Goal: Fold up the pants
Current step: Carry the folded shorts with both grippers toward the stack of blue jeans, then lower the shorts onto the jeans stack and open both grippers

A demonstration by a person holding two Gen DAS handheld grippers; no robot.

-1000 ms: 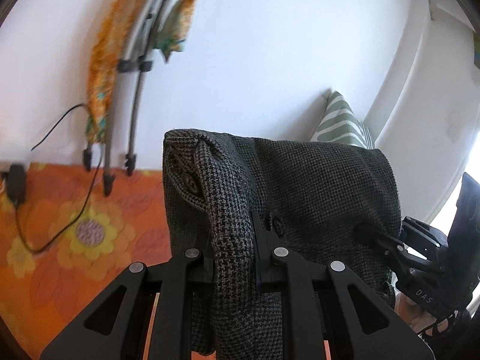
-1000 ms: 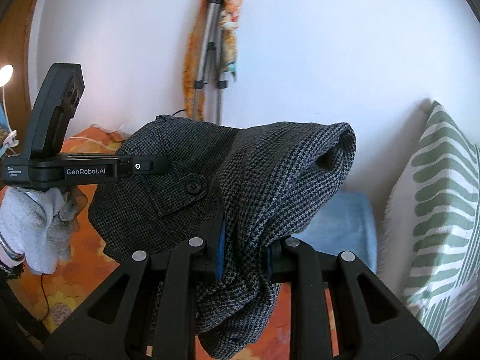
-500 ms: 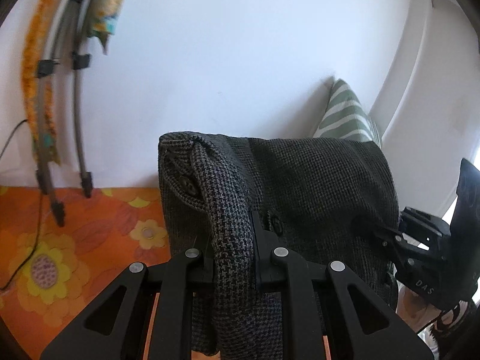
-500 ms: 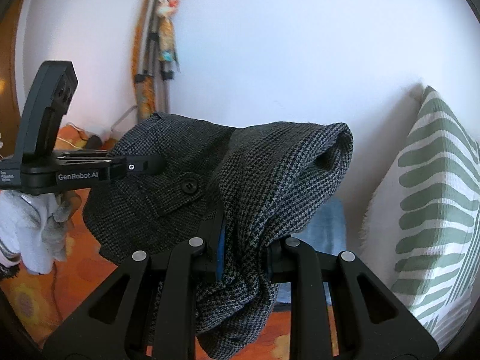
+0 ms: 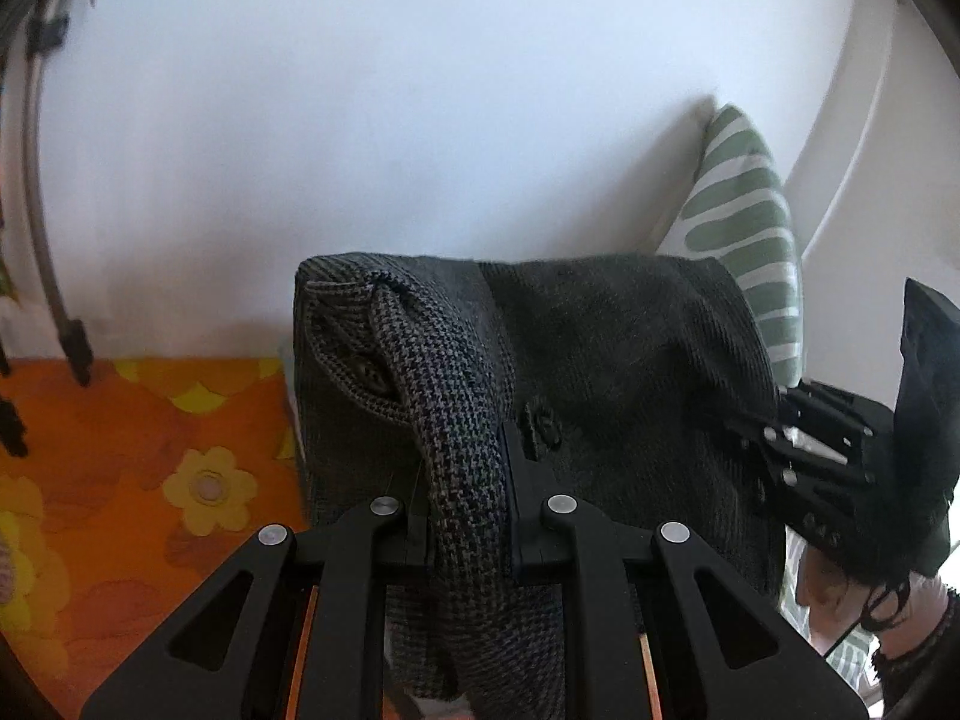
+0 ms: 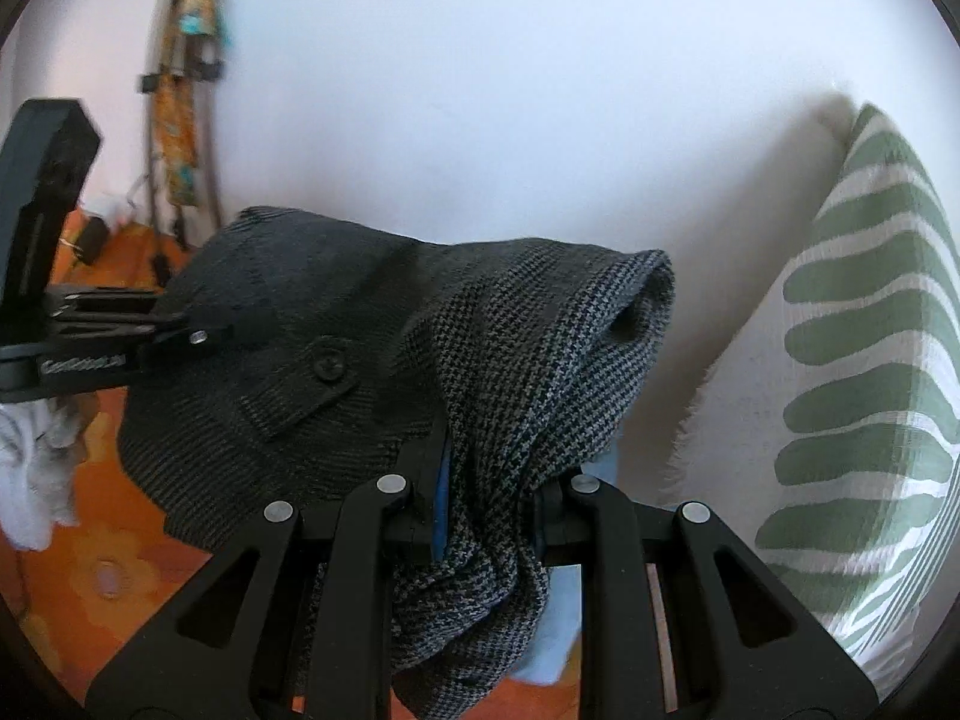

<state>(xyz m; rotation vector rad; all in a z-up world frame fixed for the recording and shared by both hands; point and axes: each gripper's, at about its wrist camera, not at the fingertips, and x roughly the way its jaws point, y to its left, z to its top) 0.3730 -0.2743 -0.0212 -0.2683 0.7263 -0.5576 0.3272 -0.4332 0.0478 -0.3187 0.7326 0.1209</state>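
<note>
Pants (image 5: 600, 360): held up in the air in front of the wall (image 5: 420, 90), above the orange cover (image 5: 120, 450), stretched between both grippers.
Left gripper (image 5: 468, 480): clamped on a bunched fold of the pants.
Right gripper (image 6: 492, 474): also clamped on a thick bunch.
Pillow (image 6: 870, 390): to the right of the pants.
Risk: the bunched cloth can slip out of one grip — then that side drops and the fold goes crooked.
Risk: the hanging part is not visible — it may twist or land unevenly on the cover.
</note>
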